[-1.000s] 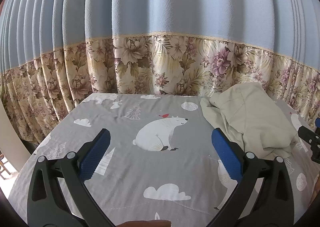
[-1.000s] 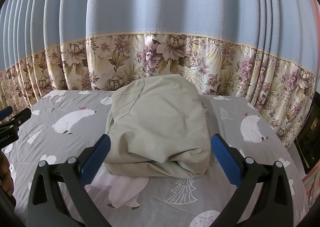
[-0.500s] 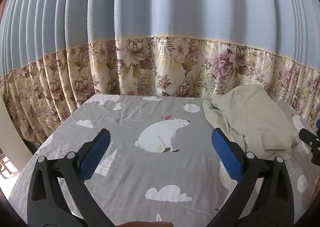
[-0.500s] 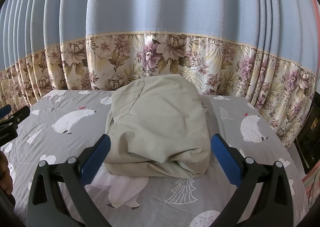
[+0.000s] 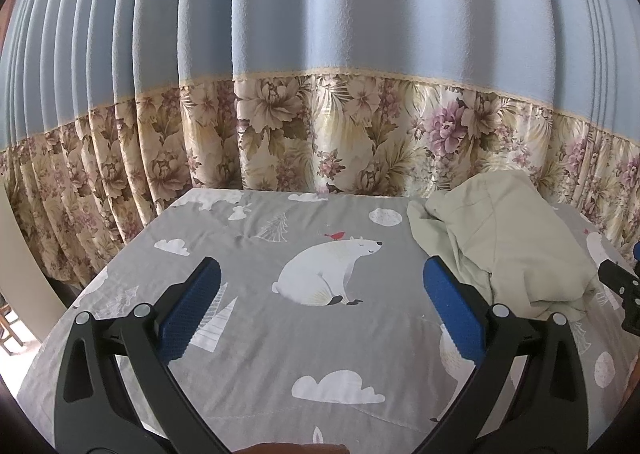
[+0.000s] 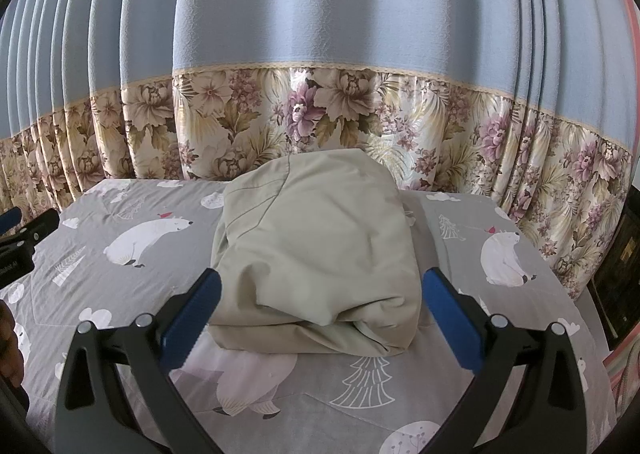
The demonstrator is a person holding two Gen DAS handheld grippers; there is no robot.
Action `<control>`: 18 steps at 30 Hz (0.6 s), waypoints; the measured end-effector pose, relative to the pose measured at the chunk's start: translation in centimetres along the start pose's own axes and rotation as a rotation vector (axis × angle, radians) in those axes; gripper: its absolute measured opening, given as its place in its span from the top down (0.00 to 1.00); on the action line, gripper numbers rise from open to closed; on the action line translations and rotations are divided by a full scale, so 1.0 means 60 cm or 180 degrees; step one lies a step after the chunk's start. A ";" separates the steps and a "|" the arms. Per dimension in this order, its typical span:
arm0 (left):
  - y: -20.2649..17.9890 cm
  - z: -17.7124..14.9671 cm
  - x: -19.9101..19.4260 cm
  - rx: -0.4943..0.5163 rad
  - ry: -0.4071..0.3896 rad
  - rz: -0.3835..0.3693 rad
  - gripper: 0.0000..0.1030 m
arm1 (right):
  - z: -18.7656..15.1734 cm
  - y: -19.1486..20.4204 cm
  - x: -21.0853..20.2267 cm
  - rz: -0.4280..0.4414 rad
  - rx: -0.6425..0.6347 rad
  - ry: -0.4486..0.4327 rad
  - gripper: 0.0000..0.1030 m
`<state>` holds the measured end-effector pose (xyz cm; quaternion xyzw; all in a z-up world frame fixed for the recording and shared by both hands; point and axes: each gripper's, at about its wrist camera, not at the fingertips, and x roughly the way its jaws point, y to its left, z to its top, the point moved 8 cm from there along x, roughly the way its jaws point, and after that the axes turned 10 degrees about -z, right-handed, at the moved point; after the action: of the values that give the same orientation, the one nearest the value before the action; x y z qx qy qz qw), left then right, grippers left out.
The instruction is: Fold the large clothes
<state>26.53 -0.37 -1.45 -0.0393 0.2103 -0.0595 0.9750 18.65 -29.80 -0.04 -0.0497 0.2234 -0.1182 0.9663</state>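
Lying before right hand-held gripper (image 6: 320,294): garment (image 6: 316,250).

Left claw (image 5: 322,304) spread wide over bare grey surface (image 5: 256,254); free passage ahead until curtain (image 5: 280,134) at far edge. Folded beige garment (image 6: 316,250) blocks right part, close before right claw (image 6: 320,304), also wide apart. Narrow free strips on both sides of garment.

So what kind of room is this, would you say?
Probably a bedroom at home: a bed under a grey polar-bear sheet, floor-length blue curtains with a floral border behind it, and a folded beige garment lying on top.
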 end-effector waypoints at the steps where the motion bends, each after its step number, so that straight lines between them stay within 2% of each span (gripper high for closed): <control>1: 0.000 0.000 0.000 -0.0005 0.0002 -0.0002 0.03 | 0.000 0.000 0.000 0.0001 -0.0006 0.0002 0.02; 18: -0.004 0.001 0.000 0.0016 0.0019 -0.0038 0.03 | 0.000 0.002 0.000 -0.0003 -0.0005 0.0001 0.02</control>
<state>26.52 -0.61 -1.39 -0.0380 0.2128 -0.0660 0.9741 18.65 -29.69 -0.04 -0.0506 0.2237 -0.1185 0.9661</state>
